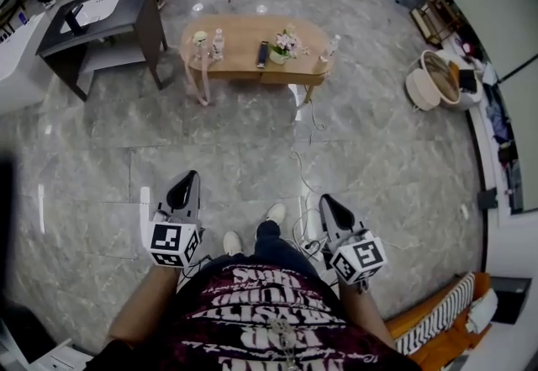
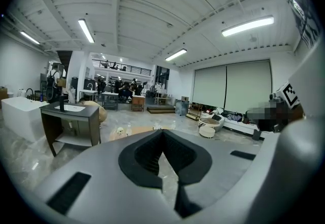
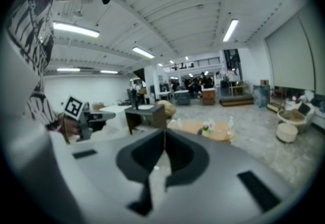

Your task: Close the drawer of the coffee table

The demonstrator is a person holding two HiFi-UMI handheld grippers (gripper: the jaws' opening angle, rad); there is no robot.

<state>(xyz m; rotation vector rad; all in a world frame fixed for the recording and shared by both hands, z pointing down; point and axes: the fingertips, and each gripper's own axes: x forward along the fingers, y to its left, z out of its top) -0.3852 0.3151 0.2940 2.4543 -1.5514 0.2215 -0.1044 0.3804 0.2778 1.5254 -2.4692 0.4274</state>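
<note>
Left gripper (image 1: 184, 186) and right gripper (image 1: 329, 205): jaws pressed together, nothing between them. The coffee table (image 1: 239, 66) stands well ahead; its drawer cannot be made out. On the tabletop, a flower pot (image 1: 281, 55) holding pink blooms stands right of centre, with a remote (image 1: 262, 54) beside it. Only the head view shows the woven baskets (image 1: 437, 79), contents unclear. Only the gripper views show the ceiling lights (image 2: 247, 25). Shirt lettering (image 1: 252, 310) unreadable.

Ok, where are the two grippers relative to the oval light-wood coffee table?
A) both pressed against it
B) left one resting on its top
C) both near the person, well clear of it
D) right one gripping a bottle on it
C: the left gripper and right gripper, shut and empty, sit at the person's waist, grey stone floor separating them from the oval coffee table.
</note>
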